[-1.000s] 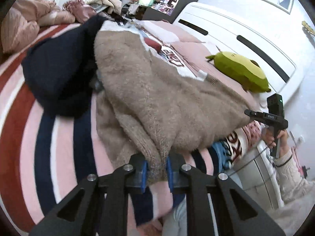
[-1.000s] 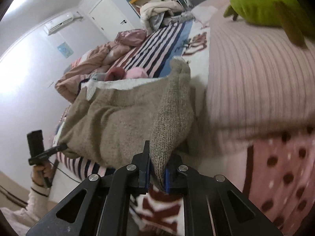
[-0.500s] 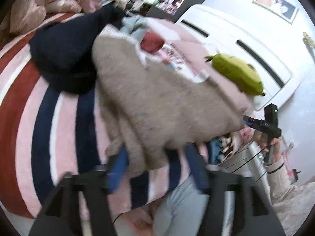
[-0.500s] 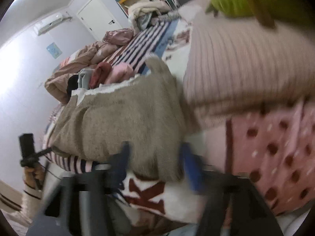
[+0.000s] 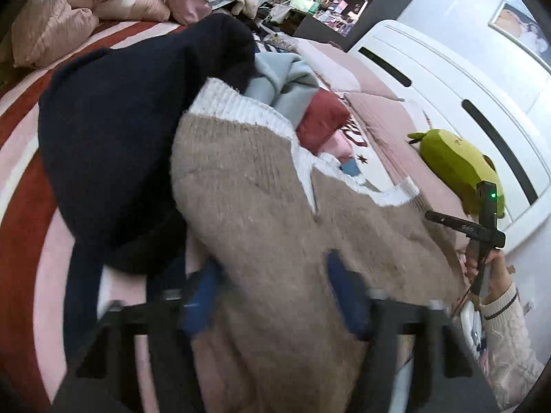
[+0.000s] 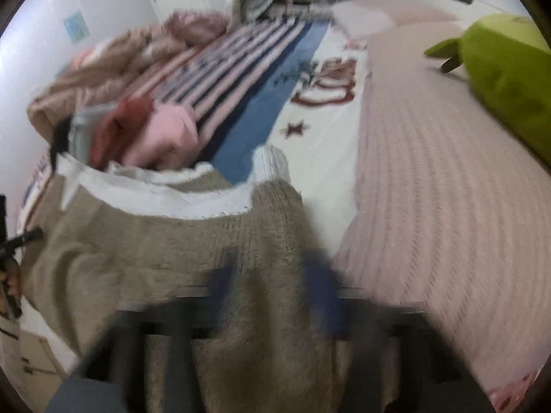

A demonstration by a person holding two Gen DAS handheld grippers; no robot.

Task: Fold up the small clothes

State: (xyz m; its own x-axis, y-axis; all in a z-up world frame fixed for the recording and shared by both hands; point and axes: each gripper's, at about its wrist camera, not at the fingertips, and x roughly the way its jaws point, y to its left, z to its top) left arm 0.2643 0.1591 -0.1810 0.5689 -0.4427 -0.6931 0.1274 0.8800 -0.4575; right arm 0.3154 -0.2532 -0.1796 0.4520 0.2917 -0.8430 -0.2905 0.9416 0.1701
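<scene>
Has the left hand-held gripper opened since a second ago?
Yes. The left hand-held gripper now has its jaws spread wide, no longer pinching the beige sweater lying on the striped bedspread.

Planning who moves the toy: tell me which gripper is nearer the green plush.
Right. The right gripper sits at the sweater's end toward the green plush; the left gripper is at the far end, beside the navy garment.

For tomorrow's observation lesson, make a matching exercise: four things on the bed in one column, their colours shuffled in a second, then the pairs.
Things
1. sweater
2. plush toy
3. big garment left of the sweater
4. sweater's collar trim

Colours
A. white
B. dark navy
C. beige-brown
D. yellow-green

Pairs: 1-C, 2-D, 3-B, 4-A
</scene>
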